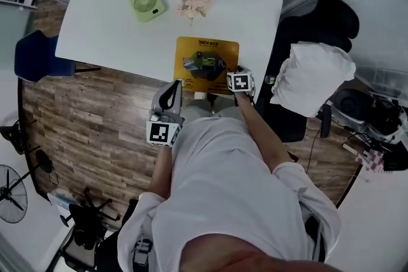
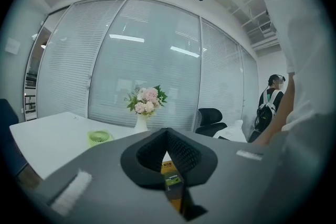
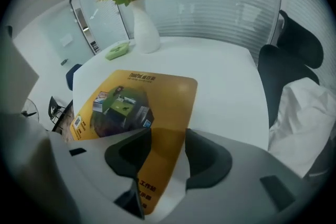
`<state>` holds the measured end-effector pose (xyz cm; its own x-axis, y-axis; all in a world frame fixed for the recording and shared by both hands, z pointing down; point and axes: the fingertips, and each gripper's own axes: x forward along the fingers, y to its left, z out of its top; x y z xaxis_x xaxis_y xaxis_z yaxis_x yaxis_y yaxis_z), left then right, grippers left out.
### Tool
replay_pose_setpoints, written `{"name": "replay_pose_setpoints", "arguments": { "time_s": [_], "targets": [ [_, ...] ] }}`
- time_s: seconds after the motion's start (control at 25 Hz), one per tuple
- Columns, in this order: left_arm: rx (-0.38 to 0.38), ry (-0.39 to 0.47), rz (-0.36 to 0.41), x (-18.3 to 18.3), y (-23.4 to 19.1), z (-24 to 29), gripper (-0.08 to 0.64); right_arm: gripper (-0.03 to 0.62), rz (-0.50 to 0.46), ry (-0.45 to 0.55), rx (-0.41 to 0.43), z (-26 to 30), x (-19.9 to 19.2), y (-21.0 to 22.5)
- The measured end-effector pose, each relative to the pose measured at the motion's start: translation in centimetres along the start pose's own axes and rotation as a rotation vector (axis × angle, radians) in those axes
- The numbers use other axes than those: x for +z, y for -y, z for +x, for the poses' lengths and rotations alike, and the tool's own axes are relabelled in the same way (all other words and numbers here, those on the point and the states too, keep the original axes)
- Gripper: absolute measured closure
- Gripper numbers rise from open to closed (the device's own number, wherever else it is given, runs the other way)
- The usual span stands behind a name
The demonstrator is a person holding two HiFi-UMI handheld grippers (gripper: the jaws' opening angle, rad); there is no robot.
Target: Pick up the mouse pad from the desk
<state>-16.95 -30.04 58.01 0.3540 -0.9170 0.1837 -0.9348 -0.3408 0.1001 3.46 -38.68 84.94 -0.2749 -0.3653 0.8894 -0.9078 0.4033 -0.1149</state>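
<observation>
Right gripper released over mouse pad | left gripper clenched | white desk, wood floor

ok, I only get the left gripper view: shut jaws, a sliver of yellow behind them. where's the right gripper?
Observer: At the pad's near right corner. The right gripper points down at it.
Operator: Gripping?
Observer: No. Its jaws stand apart with the pad's edge running between them, and nothing is clamped.
Operator: Pad lifted?
Observer: No, it looks flat on the table.
</observation>
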Motion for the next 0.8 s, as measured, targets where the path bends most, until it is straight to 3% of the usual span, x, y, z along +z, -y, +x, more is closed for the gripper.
{"name": "replay_pose_setpoints", "arguments": {
  "time_s": [0.2, 0.44, 0.56, 0.8],
  "targets": [
    [0.018, -0.009, -0.017, -0.6, -1.6, -0.3, 0.568, 0.390, 0.041, 0.027, -0.035, 0.3, 0.3, -0.2],
    [-0.019, 0.000, -0.033, -0.7, -1.2, -0.2, 0.568, 0.479, -0.007, 0.038, -0.002, 0.5, 0.3, -1.7],
    [-0.044, 0.016, -0.041, -0.5, -0.7, -0.1, 0.568, 0.559, -0.003, 0.034, 0.077, 0.7, 0.0, -2.4],
    [-0.072, 0.048, -0.042, 0.2, -0.3, -0.4, 0.568, 0.560, 0.088, 0.140, 0.300, -2.1, 1.0, -3.0]
  ]
}}
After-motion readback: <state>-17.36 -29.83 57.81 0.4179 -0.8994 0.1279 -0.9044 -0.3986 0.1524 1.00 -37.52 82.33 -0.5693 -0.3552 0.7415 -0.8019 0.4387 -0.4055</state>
